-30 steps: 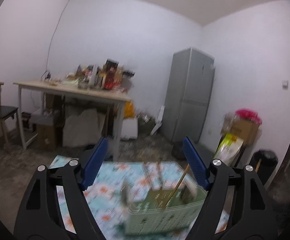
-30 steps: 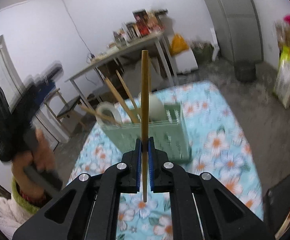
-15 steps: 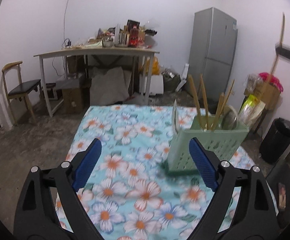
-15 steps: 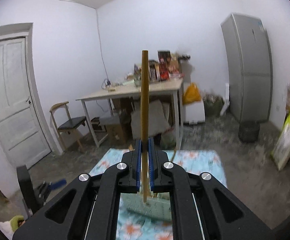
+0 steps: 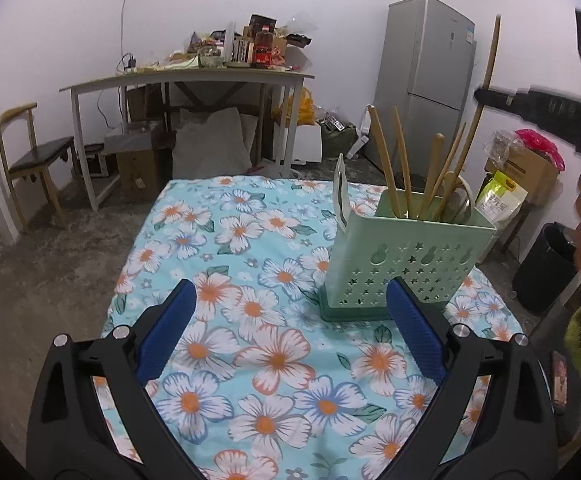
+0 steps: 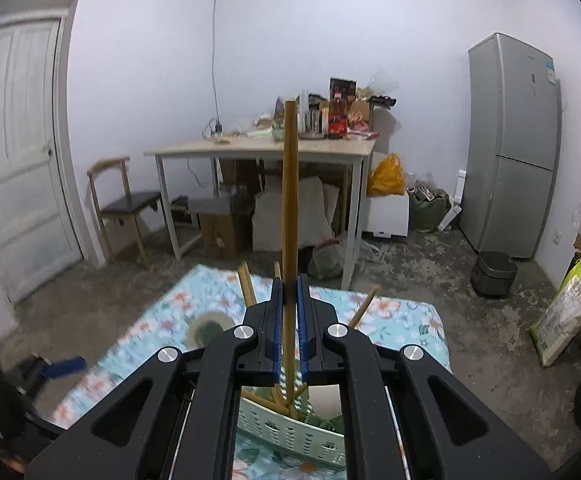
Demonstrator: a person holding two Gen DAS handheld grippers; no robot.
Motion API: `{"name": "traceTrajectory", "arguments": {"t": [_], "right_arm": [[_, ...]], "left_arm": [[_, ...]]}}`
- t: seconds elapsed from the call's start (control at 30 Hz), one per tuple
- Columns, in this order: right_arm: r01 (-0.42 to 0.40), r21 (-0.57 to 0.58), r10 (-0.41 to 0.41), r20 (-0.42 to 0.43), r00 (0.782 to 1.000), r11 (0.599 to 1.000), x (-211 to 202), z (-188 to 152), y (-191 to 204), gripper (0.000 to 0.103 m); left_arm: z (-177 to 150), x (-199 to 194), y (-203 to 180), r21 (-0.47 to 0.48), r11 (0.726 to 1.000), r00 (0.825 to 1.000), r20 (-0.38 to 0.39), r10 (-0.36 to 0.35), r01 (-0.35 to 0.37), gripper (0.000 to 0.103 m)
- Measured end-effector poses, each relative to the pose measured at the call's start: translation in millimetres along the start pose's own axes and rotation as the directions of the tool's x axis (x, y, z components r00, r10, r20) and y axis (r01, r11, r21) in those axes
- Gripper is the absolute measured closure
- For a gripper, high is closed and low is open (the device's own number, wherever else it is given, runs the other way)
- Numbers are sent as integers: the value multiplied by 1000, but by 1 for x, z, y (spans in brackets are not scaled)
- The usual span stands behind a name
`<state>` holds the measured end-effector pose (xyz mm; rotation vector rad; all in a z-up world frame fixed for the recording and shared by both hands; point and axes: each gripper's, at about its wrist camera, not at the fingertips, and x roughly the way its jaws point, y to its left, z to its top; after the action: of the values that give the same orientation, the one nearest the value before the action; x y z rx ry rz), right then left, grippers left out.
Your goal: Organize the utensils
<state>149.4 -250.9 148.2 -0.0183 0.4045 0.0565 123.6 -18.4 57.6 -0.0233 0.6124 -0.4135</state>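
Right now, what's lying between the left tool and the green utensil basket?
Nothing: in the left wrist view, only bare floral tablecloth lies between the left tool, whose jaws are opening on nothing, and the green utensil basket.

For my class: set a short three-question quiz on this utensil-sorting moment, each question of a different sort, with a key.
1. True or false: the right gripper is shut on a wooden stick.
2. What stands in the green utensil basket? A) metal forks B) wooden sticks C) nothing
3. Fill in: the left gripper holds ____.

Key: 1 true; 2 B; 3 nothing, its jaws are opening over the floral tablecloth.
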Motion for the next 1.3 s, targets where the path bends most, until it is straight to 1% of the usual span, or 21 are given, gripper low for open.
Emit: {"name": "traceTrajectory", "arguments": {"t": [0.13,0.23,0.3,0.33,0.37,0.5,0.6,0.67,0.77,0.8,0.87,0.93,1.03,1.17,1.3], "right_arm": [[31,-44,-34,-59,998,999,18,-15,7,96],[43,-41,-46,-73,996,998,17,-22,6,95],[53,-31,-55,-67,996,998,9,-23,3,85],[57,-22,-58,-58,997,998,4,-23,1,73],[56,-10,-56,-40,998,998,-3,-23,0,66],[65,29,-65,0,998,997,-27,-22,-5,62],[57,91,-60,25,998,994,-48,-27,-9,57],[47,143,-52,31,998,989,-61,-36,-10,50],[43,196,-45,8,999,980,-71,-55,-9,45],[48,211,-45,-17,999,976,-72,-64,-7,44],[83,218,-69,-68,995,972,-69,-81,-2,42],[110,225,-86,-114,990,968,-66,-94,-1,41],[143,241,-103,-168,980,960,-61,-109,0,35],[178,233,-132,-201,971,956,-58,-120,2,28],[209,219,-163,-212,964,953,-55,-121,4,23]], "left_arm": [[1,2,2,-25,1000,1000,-14,8,-9,11],[2,2,2,-32,999,1000,-17,20,-20,10],[2,2,2,-35,999,999,-20,28,-28,10],[2,2,2,-37,999,999,-20,31,-31,10],[3,1,2,-38,999,999,-20,33,-34,10],[4,1,-1,-40,998,999,-22,40,-40,10],[5,-1,-2,-40,998,999,-25,42,-43,9],[5,-2,-3,-38,998,999,-27,40,-41,9],[5,-4,-9,-28,998,998,-18,59,-59,8],[5,-5,-11,-24,998,998,-16,60,-61,8],[5,-6,-16,-10,998,998,-16,66,-67,8],[6,-5,-21,4,995,995,-23,97,-97,8],[7,-4,-27,29,989,989,-38,144,-143,8],[9,-4,-34,68,974,975,-38,221,-218,8],[12,-8,-38,94,956,960,-11,279,-276,8]]}}
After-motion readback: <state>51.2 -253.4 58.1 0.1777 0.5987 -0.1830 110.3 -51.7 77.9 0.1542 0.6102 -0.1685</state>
